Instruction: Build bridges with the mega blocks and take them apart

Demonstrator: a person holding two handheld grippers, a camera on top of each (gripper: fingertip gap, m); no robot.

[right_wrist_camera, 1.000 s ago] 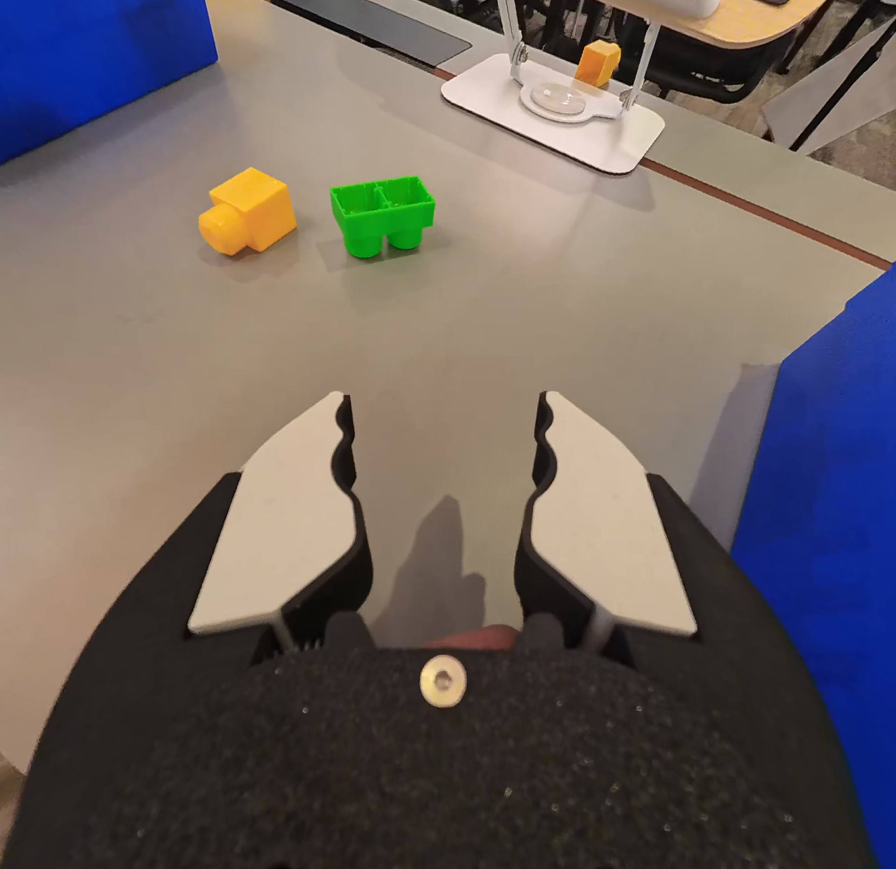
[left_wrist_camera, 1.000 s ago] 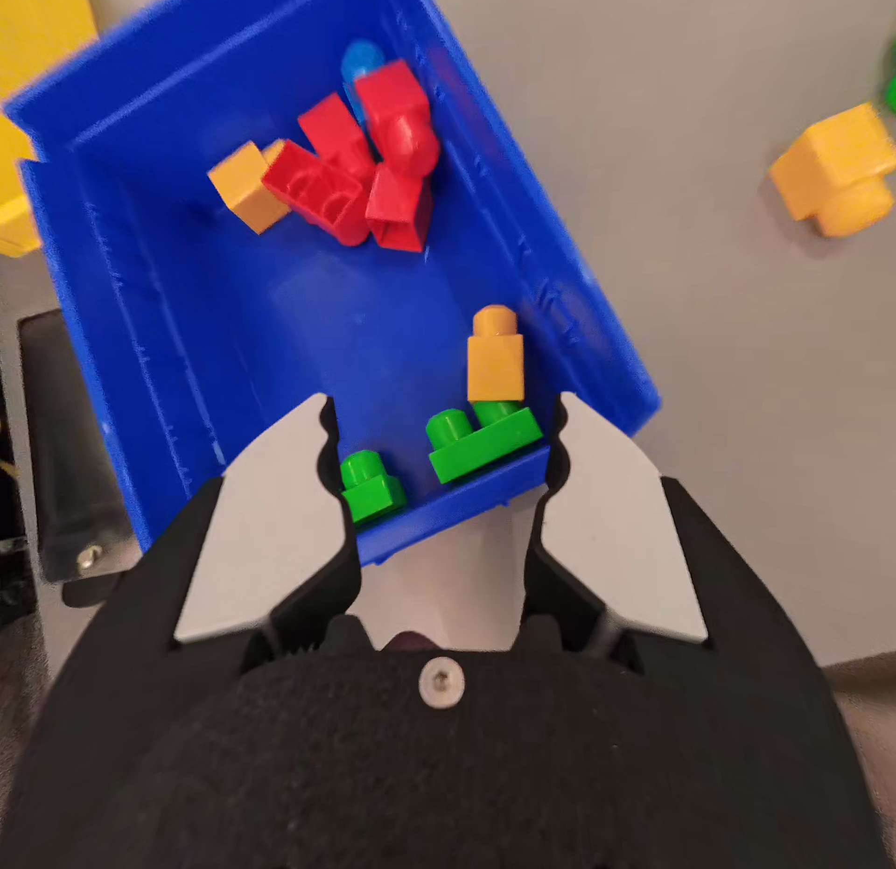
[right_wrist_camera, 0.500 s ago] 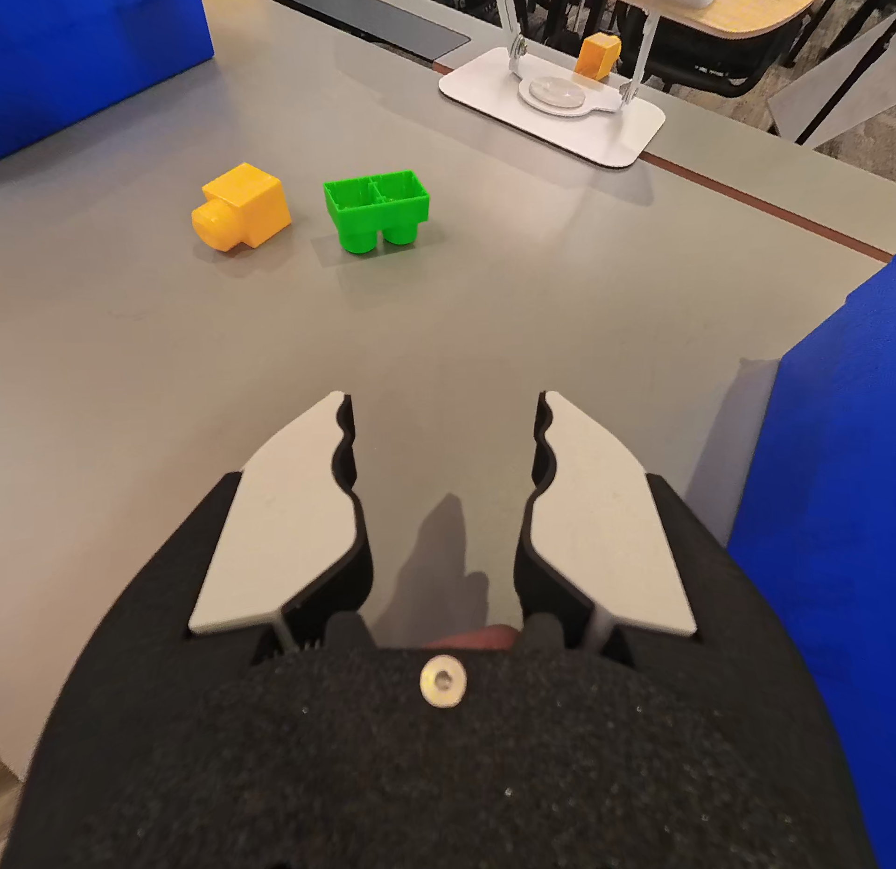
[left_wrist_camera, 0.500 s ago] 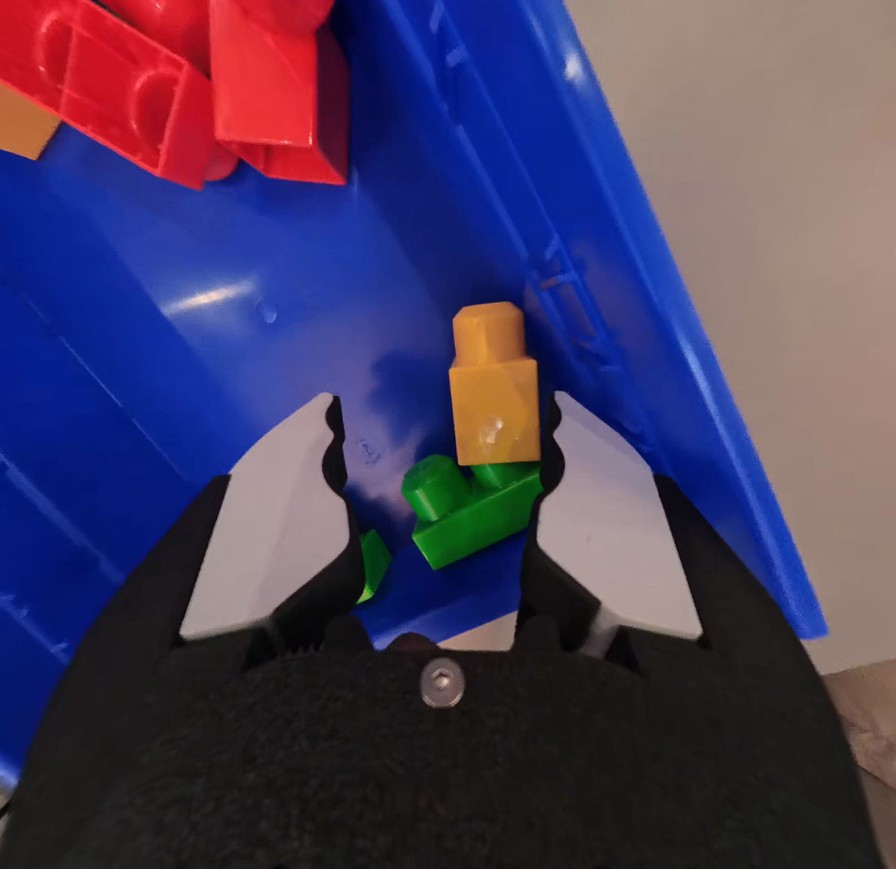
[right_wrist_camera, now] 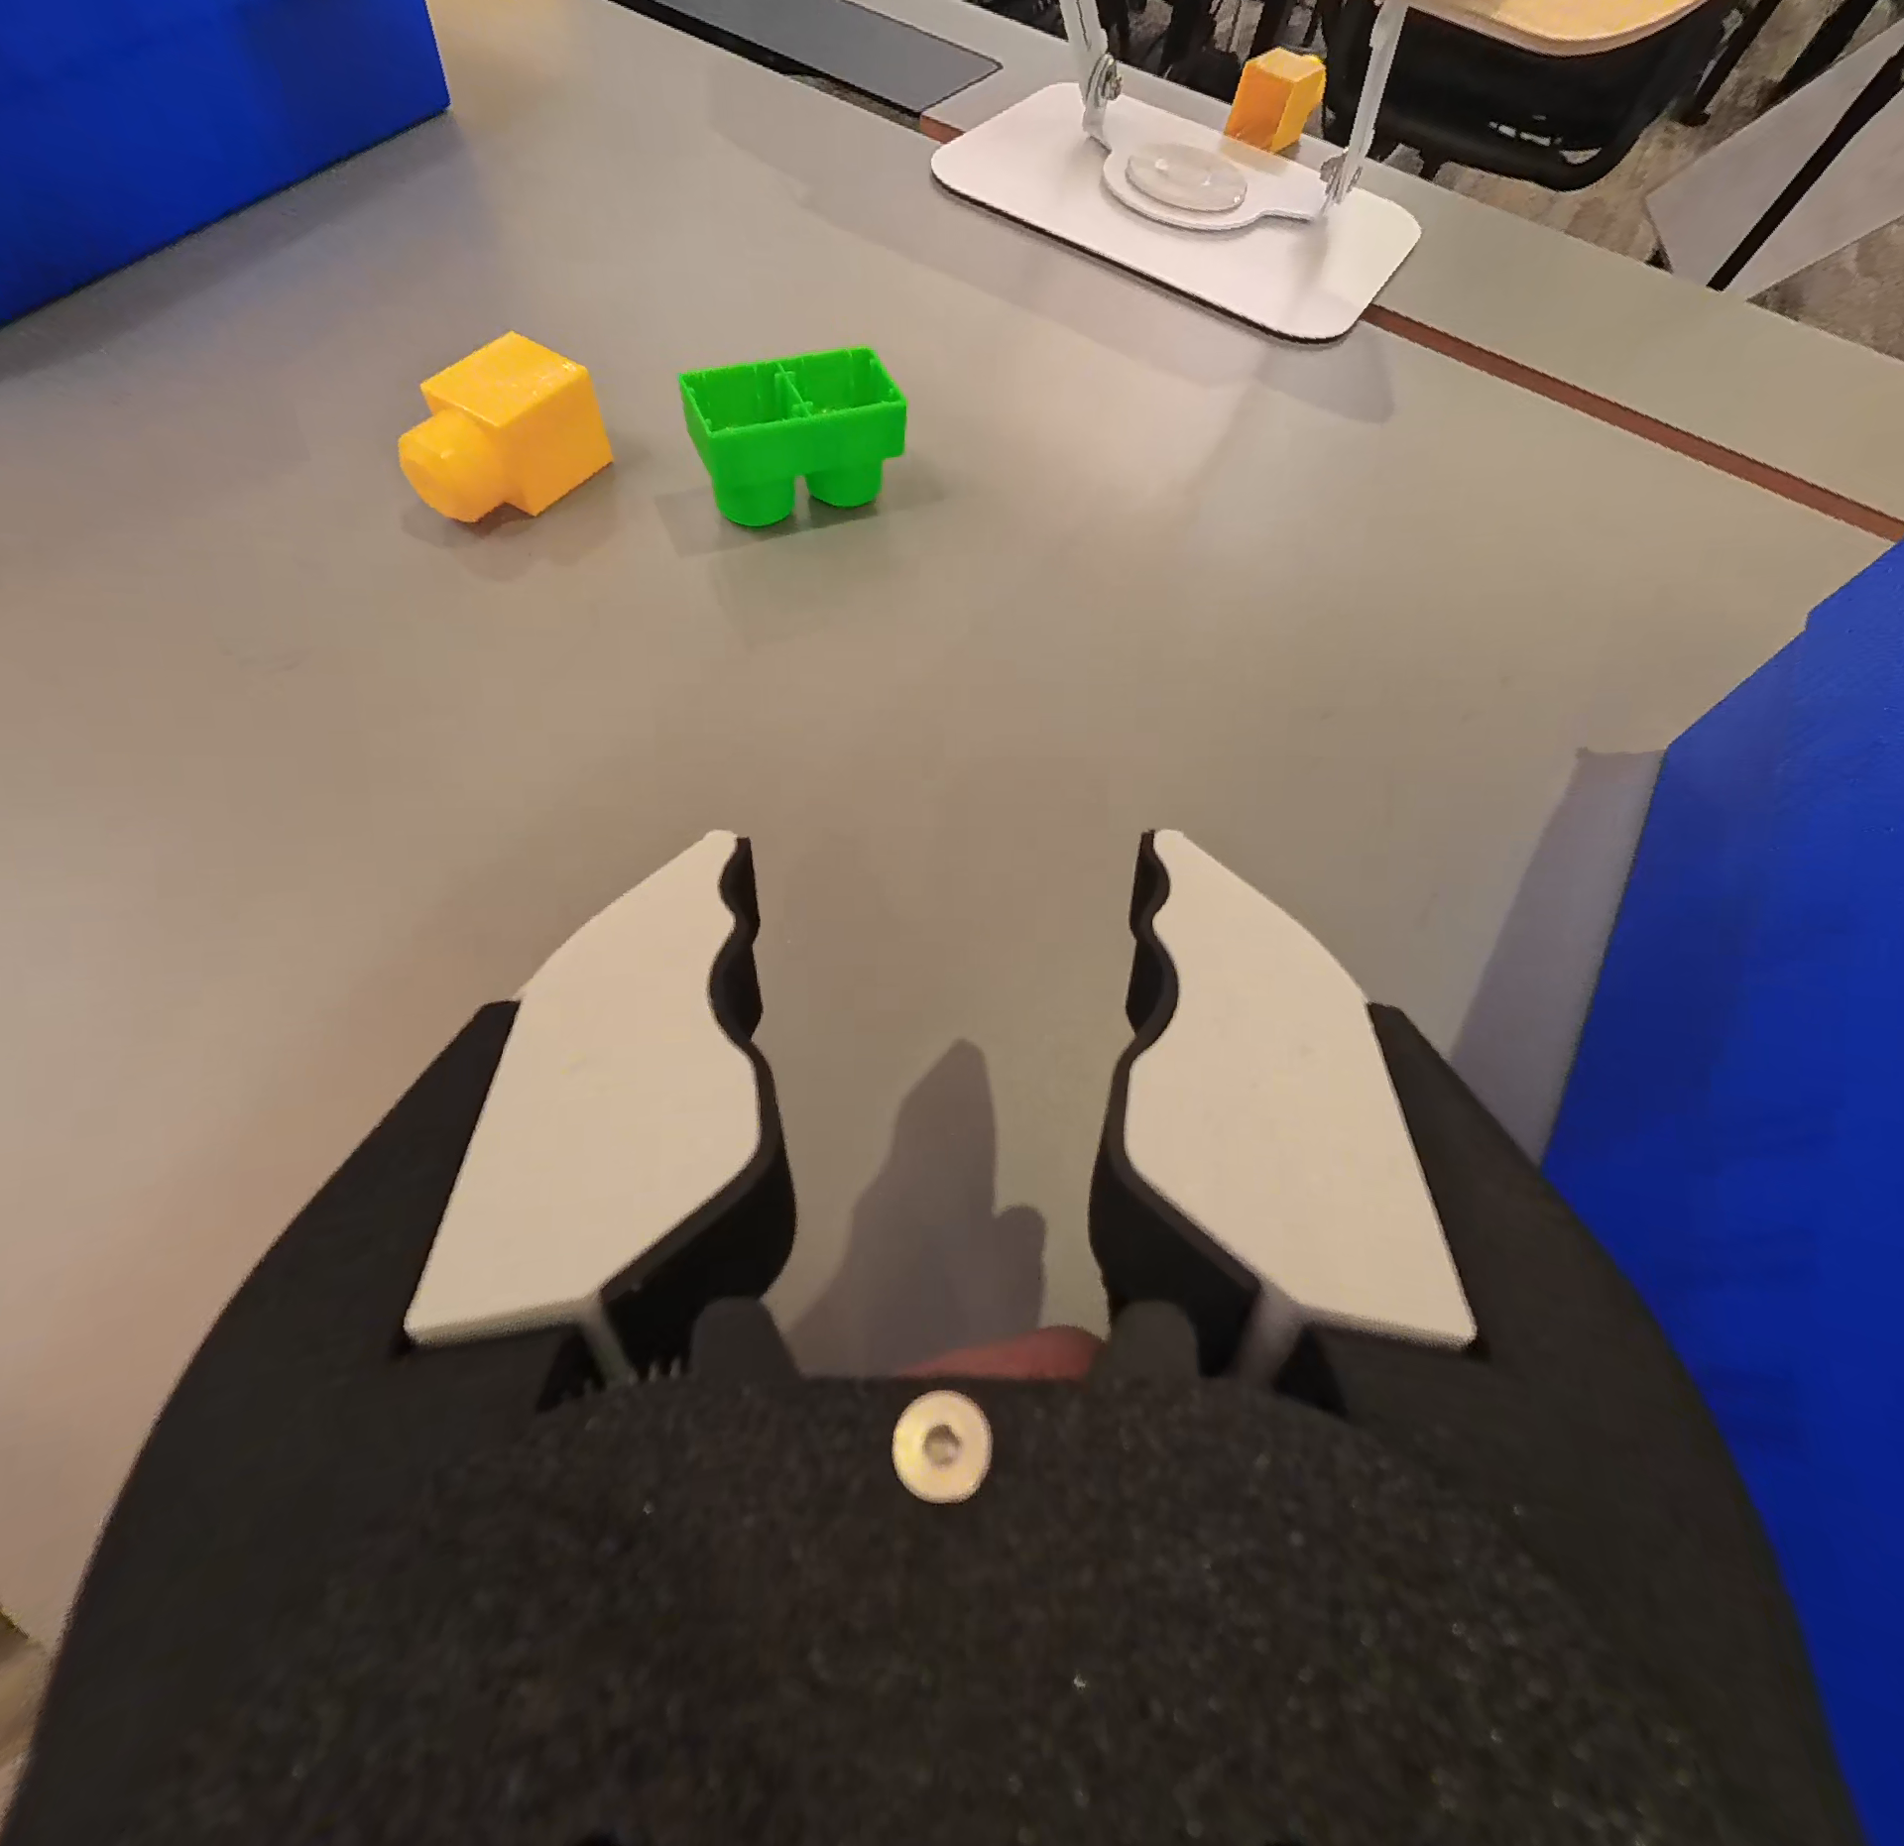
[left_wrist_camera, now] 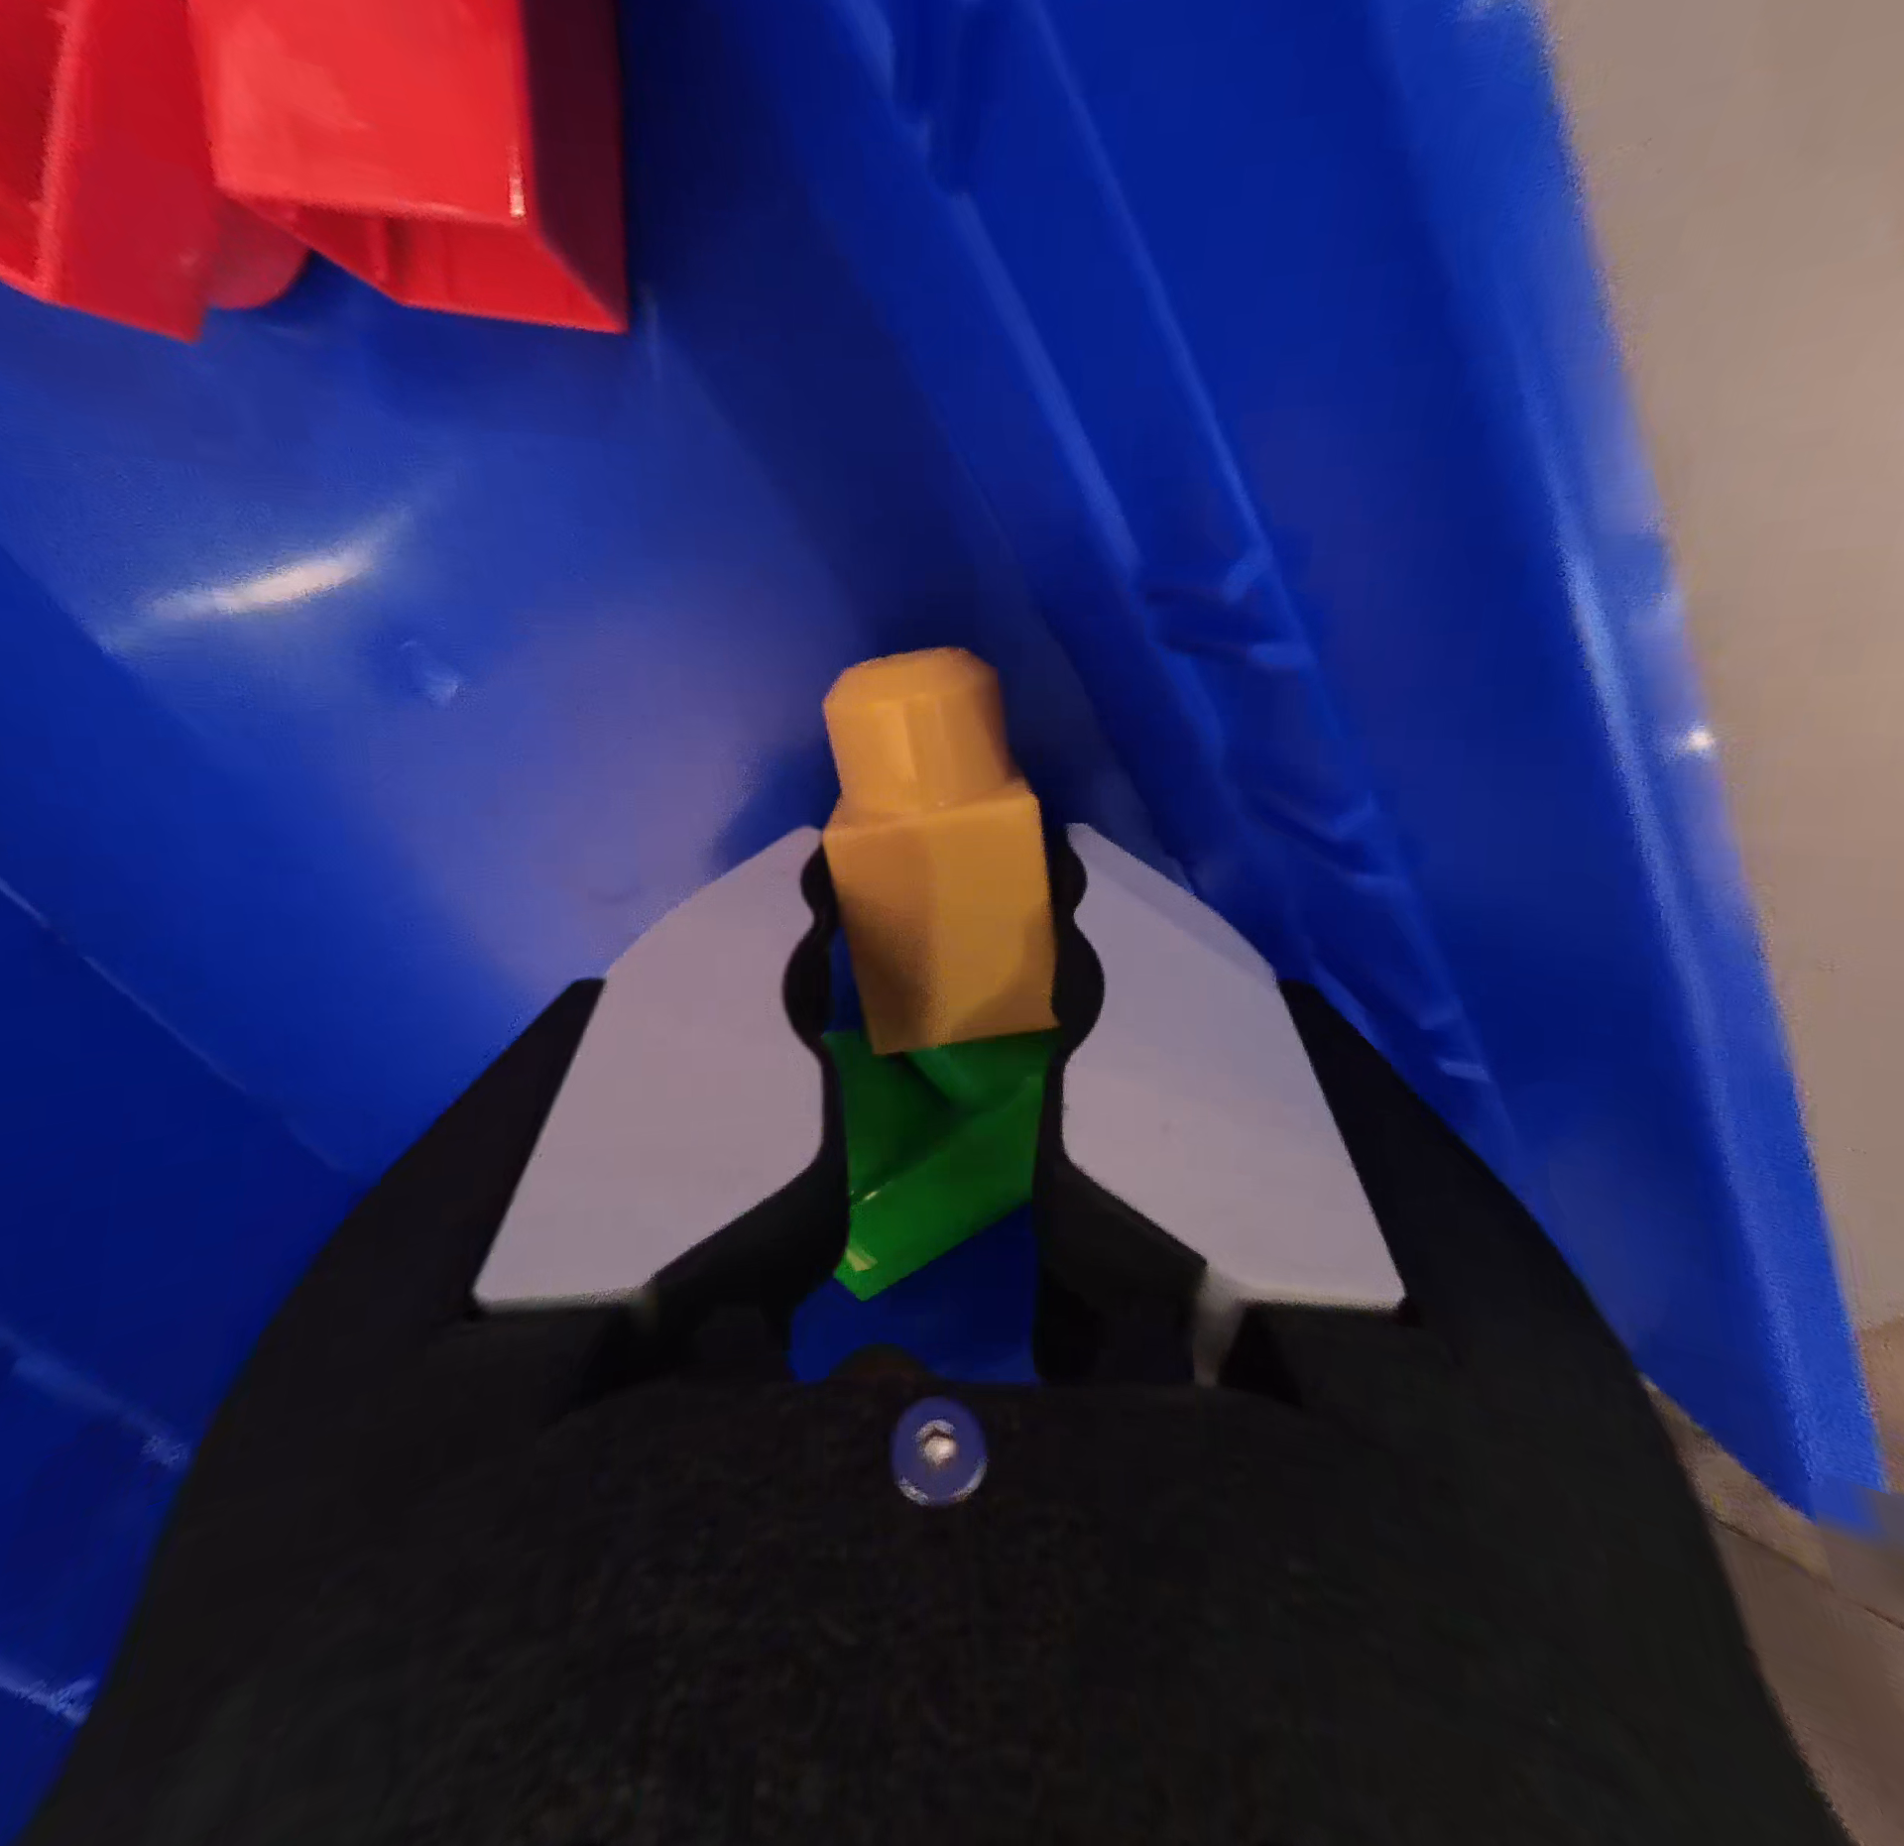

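Gripper beside bin wall

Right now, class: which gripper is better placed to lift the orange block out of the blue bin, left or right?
Left. The left gripper is inside the blue bin, its fingers closed on the orange block. The right gripper is open above the bare table, holding nothing.
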